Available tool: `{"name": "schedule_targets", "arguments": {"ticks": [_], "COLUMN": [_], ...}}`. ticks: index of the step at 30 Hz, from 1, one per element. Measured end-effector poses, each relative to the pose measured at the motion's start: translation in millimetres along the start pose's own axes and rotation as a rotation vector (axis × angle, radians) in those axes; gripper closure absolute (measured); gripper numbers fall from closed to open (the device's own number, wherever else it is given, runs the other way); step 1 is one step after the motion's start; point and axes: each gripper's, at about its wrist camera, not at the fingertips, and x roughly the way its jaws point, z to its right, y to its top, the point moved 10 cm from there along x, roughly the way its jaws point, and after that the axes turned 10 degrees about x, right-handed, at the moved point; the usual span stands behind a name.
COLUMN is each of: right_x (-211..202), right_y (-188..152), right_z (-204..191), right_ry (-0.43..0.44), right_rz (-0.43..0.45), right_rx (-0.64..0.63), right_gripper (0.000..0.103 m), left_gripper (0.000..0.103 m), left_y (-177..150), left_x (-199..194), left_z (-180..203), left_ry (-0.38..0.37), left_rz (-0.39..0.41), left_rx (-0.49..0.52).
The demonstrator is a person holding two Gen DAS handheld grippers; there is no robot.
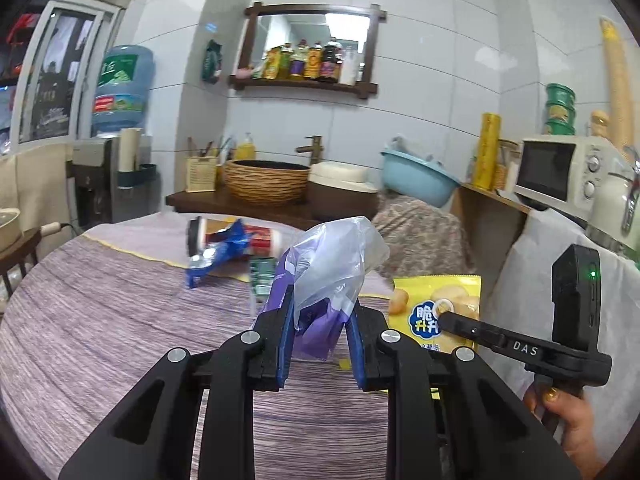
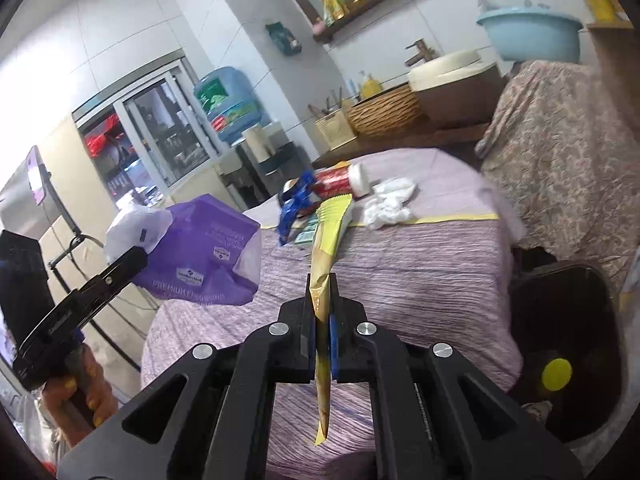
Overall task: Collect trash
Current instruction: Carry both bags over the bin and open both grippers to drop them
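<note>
Ahead, a table under a purple striped cloth, with a red can, blue wrapper and crumpled white tissue lying at the far end. Above it, clamped in the left gripper, a purple-and-clear plastic bag. Pinched edge-on in the fully closed right gripper, a yellow chip packet.

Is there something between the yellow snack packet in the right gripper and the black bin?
Nothing visible. The right gripper holds the flat yellow snack packet over the purple tablecloth's edge; the black bin stands open just beside it.
</note>
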Motion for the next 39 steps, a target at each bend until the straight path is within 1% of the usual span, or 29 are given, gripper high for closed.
{"name": "schedule_targets", "arguments": {"ticks": [2,5,6,8,9,10,12,14,15,16,18,20,24,25,26,27,28,29,30,33,36,39], "right_x": [-18,-42,-50,-64,-71,-73,-75,-70,-66,-61,-49,-39,-22,-19,-17,-16,-20,-22,-26,-46,-66,-85], "right_y": [6,14,17,18,17,16,8,-5,-12,-21,-40,-52,-74,-78,-81,-84,-85,-82,-81,-69,-61,-56], "right_z": [16,49,62,95,117,131,163,195,209,225,251,267,298,302,304,307,310,311,310,310,311,311], "right_ry": [-0.050,-0.171,-0.212,-0.311,-0.374,-0.409,-0.465,-0.509,-0.535,-0.561,-0.577,-0.589,-0.623,-0.628,-0.632,-0.637,-0.648,-0.653,-0.658,-0.714,-0.755,-0.759], "right_rz": [0.041,0.102,0.118,0.140,0.147,0.146,0.125,0.099,0.080,0.057,0.015,-0.014,-0.060,-0.069,-0.078,-0.080,-0.063,-0.045,-0.027,0.017,0.053,0.079], "right_rx": [0.002,0.005,0.008,0.021,0.032,0.041,0.072,0.118,0.130,0.148,0.190,0.211,0.228,0.236,0.241,0.246,0.251,0.248,0.236,0.190,0.174,0.191], "right_gripper": [0.098,0.098,0.098,0.098,0.098,0.098,0.098,0.097,0.097,0.097,0.097,0.097,0.096,0.090,0.074,0.063,0.044,0.041,0.041,0.041,0.040,0.040], "left_gripper": [0.080,0.080,0.080,0.080,0.080,0.080,0.080,0.080,0.080,0.080,0.080,0.080,0.080,0.080,0.080,0.080,0.080,0.080,0.080,0.080,0.080,0.080], "left_y": [0,-4,-5,-8,-9,-12,-18,-28,-33,-38,-49,-64,-90,-95,-101,-107,-112,-115,-120,-130,-145,-159], "left_x": [9,23,28,41,47,50,57,70,76,82,91,106,131,134,138,144,149,153,158,166,179,191], "left_z": [27,60,71,101,113,123,142,166,174,182,195,208,222,223,225,227,229,230,231,235,243,250], "left_ry": [-0.068,-0.143,-0.171,-0.253,-0.275,-0.285,-0.314,-0.387,-0.403,-0.407,-0.418,-0.448,-0.465,-0.471,-0.479,-0.485,-0.480,-0.477,-0.476,-0.485,-0.481,-0.481], "left_rz": [0.002,-0.005,-0.013,-0.035,-0.045,-0.050,-0.071,-0.111,-0.128,-0.144,-0.175,-0.221,-0.302,-0.318,-0.335,-0.356,-0.368,-0.377,-0.390,-0.423,-0.454,-0.496], "left_rx": [-0.006,-0.012,-0.013,-0.026,-0.020,-0.006,0.012,-0.004,-0.003,0.009,0.026,0.026,0.025,0.022,0.020,0.018,0.022,0.028,0.033,0.034,0.058,0.082]}}
